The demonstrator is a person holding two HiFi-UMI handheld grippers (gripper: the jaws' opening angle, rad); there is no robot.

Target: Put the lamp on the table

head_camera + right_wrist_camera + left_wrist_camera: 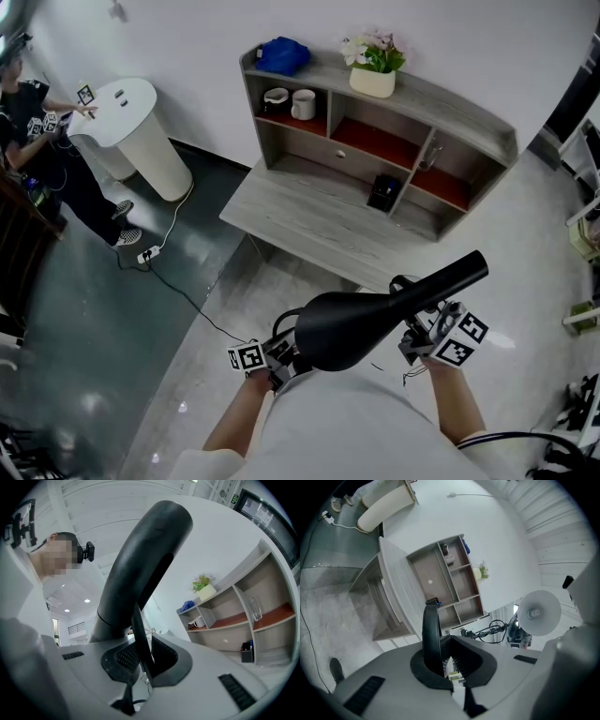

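Lamp (361, 323) is a matte black thing with a broad domed body and a long tube neck. It's held up in the air close to the person's chest, well short of the grey wood-grain desk surface (309, 211) with its shelf unit at the back. The left gripper (445, 660) has its fingers pressed together on a thin curved black edge of it. The right gripper (143, 660) fingers are pinching a slim black rib just below the fat tube. My guess is it's rigid and not very heavy, but lopsided and awkward, and that smooth finish looks slippery. Thin edges are poor grab spots, so it could swivel between the fingers. I'd use both holds, stay level, and land the wide end flat on the bare front part, clear of the shelves.
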